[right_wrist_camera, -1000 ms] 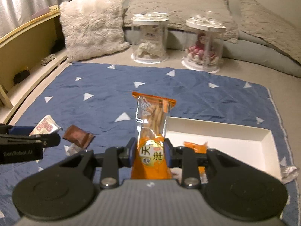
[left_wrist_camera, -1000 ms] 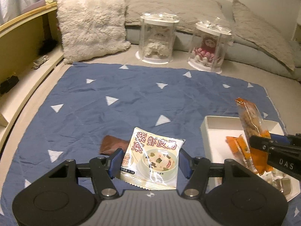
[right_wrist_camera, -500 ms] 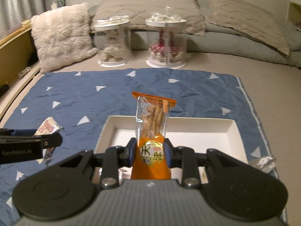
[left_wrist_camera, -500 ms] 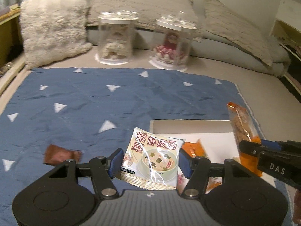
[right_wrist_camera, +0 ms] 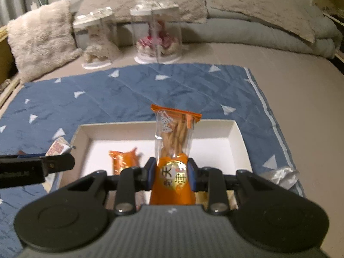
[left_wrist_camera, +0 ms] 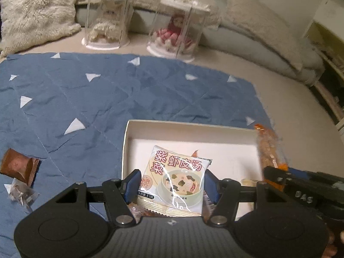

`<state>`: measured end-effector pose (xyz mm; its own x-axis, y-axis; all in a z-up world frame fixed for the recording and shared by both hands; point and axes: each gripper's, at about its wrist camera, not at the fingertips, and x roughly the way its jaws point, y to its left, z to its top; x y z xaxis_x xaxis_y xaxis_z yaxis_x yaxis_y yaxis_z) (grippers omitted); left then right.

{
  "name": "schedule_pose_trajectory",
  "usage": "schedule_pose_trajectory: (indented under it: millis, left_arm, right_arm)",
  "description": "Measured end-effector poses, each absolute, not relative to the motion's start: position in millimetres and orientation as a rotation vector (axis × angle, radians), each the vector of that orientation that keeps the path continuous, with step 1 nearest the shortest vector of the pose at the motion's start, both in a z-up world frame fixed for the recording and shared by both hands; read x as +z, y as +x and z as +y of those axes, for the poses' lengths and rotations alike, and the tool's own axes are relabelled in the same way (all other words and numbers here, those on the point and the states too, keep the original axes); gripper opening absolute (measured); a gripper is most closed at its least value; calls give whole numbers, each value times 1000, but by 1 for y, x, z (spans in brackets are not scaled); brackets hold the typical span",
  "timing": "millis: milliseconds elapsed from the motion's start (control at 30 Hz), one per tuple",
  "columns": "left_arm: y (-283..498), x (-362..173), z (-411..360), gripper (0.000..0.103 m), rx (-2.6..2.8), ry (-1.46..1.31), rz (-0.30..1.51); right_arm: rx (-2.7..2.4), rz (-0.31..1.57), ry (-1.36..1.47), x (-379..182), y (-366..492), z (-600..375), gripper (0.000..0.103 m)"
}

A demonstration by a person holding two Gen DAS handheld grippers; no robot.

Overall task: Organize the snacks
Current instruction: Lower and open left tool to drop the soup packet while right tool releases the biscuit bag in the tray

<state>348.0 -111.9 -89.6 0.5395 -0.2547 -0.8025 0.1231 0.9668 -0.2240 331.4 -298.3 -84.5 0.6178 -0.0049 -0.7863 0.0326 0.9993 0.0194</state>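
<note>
My left gripper (left_wrist_camera: pixel 172 182) is shut on a white soup packet (left_wrist_camera: pixel 176 178) and holds it over the white tray (left_wrist_camera: pixel 189 124). My right gripper (right_wrist_camera: pixel 172 176) is shut on an orange snack bag (right_wrist_camera: pixel 174 148) with brown sticks inside, upright over the tray (right_wrist_camera: pixel 238 135). The orange bag also shows at the right of the left wrist view (left_wrist_camera: pixel 269 148). A second orange packet (right_wrist_camera: pixel 123 161) lies inside the tray. A brown wrapped snack (left_wrist_camera: pixel 18 167) and a clear wrapper (left_wrist_camera: pixel 20 195) lie on the blue mat left of the tray.
The blue mat (left_wrist_camera: pixel 107 96) with white triangles covers a beige bed. Two clear display cases with dolls (left_wrist_camera: pixel 109 17) (left_wrist_camera: pixel 178 25) stand behind the mat. Pillows line the back. A crumpled clear wrapper (right_wrist_camera: pixel 281 176) lies right of the tray.
Both grippers have moved right and forward over the tray, each still holding its packet. The brown snack now lies far to the left of my left gripper.
</note>
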Motion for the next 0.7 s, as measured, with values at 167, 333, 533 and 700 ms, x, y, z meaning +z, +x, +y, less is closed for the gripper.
schedule_pose_trajectory:
  millis: [167,333,533,700]
  left_arm:
    - [361,-110,-129,63,-147,24,1000]
    - [374,-127,-142,63,-110,167,991]
    - [380,-143,-167,63,-137,325,968]
    - [384,-164,-181,63,-170,370,999]
  right_arm:
    - [-33,937,40,-99,342,-305,35]
    - [-17,956,32,-107,349,-304,35]
    - [-10,971,39,-114,359,-302,35]
    - [-10,970,61,-115,365,-303,35]
